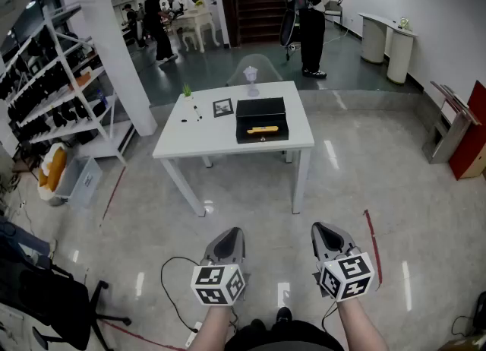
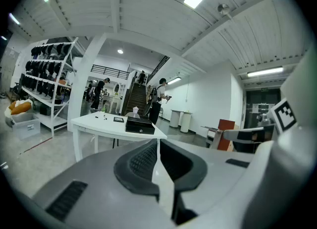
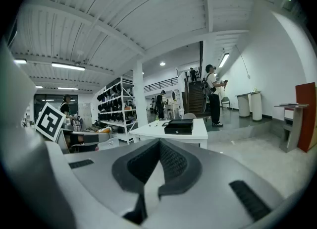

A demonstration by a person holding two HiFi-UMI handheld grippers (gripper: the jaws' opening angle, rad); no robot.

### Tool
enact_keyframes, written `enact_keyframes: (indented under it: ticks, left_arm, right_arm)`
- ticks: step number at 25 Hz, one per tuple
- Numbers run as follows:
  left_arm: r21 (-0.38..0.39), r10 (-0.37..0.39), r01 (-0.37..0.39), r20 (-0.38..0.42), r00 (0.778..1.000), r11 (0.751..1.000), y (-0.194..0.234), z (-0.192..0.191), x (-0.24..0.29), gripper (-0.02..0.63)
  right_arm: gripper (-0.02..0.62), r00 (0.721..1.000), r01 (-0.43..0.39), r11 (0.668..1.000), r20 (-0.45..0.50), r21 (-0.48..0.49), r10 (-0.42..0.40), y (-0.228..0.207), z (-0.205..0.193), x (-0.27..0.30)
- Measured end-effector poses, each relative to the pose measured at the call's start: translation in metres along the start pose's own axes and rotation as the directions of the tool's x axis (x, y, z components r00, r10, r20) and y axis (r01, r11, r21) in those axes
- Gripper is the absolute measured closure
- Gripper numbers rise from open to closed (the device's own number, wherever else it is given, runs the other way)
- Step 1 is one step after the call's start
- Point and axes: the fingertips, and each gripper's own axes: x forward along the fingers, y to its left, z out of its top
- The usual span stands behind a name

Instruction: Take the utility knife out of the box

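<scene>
An open black box (image 1: 262, 119) stands on the white table (image 1: 190, 140) well ahead of me, with the yellow utility knife (image 1: 263, 129) lying inside it. My left gripper (image 1: 226, 237) and right gripper (image 1: 322, 229) are held side by side low in the head view, over the floor and far short of the table. Both are shut with nothing between their pads. The left gripper view shows its closed jaws (image 2: 157, 146) aimed toward the table, with the box (image 2: 139, 125) small in the distance. The right gripper (image 3: 159, 146) likewise faces the box (image 3: 179, 126).
On the table are a small plant (image 1: 187, 91), a marker card (image 1: 222, 108) and a clear glass (image 1: 250, 76). Shelving (image 1: 53, 83) lines the left wall. A person (image 1: 311, 15) stands behind the table. A cable (image 1: 171, 289) and an office chair (image 1: 45, 296) lie near my feet.
</scene>
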Motion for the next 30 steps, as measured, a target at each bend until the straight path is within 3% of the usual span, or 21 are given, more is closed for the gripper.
enact_keyframes:
  ticks: [16, 18, 30]
  left_arm:
    - [0.002, -0.004, 0.004, 0.011, 1.0, 1.0, -0.013, 0.001, 0.01, 0.575]
    - [0.003, -0.006, 0.006, 0.003, 1.0, 1.0, -0.013, -0.001, 0.013, 0.534]
    - [-0.015, -0.011, 0.011, -0.024, 1.0, 1.0, 0.016, 0.005, 0.07, 0.465]
  right_arm:
    - [0.594, 0.998, -0.049, 0.998, 0.027, 0.034, 0.048, -0.018, 0.001, 0.001]
    - [0.594, 0.998, -0.055, 0.997, 0.025, 0.046, 0.054, -0.019, -0.001, 0.004]
    - [0.594, 0.999, -0.05, 0.997, -0.003, 0.061, 0.051, -0.038, 0.0, 0.058]
